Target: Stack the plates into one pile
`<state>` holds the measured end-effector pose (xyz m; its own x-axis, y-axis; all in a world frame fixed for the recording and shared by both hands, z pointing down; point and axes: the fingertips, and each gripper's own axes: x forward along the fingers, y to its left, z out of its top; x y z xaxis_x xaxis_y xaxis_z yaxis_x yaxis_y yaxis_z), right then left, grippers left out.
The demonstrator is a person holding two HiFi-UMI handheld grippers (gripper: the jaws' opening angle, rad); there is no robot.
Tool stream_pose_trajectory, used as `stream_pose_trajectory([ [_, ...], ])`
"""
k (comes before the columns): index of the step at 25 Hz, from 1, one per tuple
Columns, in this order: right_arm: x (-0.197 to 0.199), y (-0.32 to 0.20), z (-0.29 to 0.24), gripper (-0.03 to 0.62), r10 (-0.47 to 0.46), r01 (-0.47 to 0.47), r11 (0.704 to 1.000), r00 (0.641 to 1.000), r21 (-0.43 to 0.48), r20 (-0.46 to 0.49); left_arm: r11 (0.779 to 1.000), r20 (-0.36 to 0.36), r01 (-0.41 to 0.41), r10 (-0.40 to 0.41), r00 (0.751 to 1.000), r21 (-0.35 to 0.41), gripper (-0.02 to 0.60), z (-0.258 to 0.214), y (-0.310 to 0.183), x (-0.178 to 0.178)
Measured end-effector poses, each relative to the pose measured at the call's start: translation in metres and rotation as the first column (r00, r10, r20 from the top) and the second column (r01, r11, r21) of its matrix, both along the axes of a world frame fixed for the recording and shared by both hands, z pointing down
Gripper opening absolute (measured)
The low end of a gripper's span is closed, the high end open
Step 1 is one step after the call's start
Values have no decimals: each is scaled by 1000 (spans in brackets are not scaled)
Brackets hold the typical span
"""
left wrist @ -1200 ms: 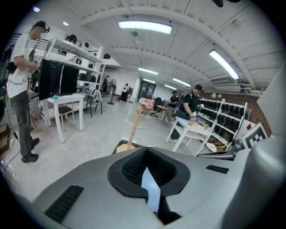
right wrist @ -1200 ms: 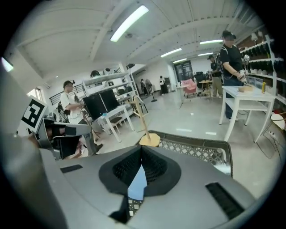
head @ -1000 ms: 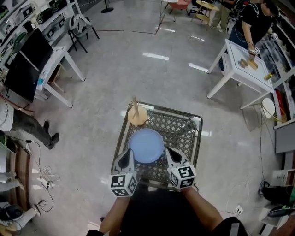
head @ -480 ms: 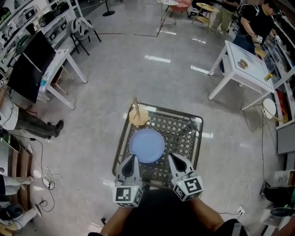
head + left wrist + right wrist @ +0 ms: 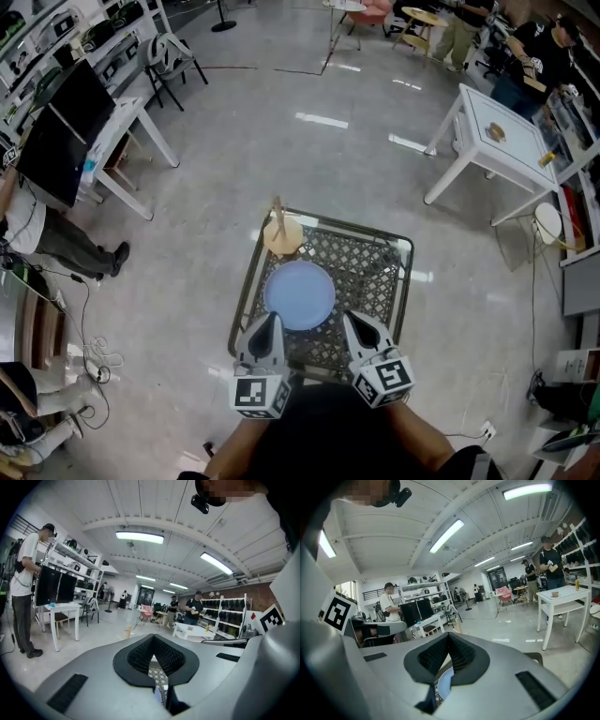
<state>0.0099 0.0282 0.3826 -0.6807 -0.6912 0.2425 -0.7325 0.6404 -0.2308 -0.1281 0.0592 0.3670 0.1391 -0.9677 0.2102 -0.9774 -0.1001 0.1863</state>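
Grippers are held side by side over the near edge of the mesh-topped table [image 5: 247,274], just short of the blue plate [image 5: 299,295]. The plate is laid flat at the table's middle, with a wooden stand [image 5: 281,234] at the far corner. The left gripper [image 5: 270,324] is seen with jaws pressed together and nothing gripped. The right gripper [image 5: 354,324] is closed likewise, empty.
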Motion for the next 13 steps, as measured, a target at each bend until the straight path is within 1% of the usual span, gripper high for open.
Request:
stream_pose_trajectory([
  [5,-1,0,1,9,-4,4,1000,1000,-1,-2,1000,-17,11,-11,1000,2,15,-2,-1,-1],
  [13,0,5,1,9,-4,4,1000,1000,-5,-5,1000,-21,14,-14,1000,-5,15,-2,3,-2],
])
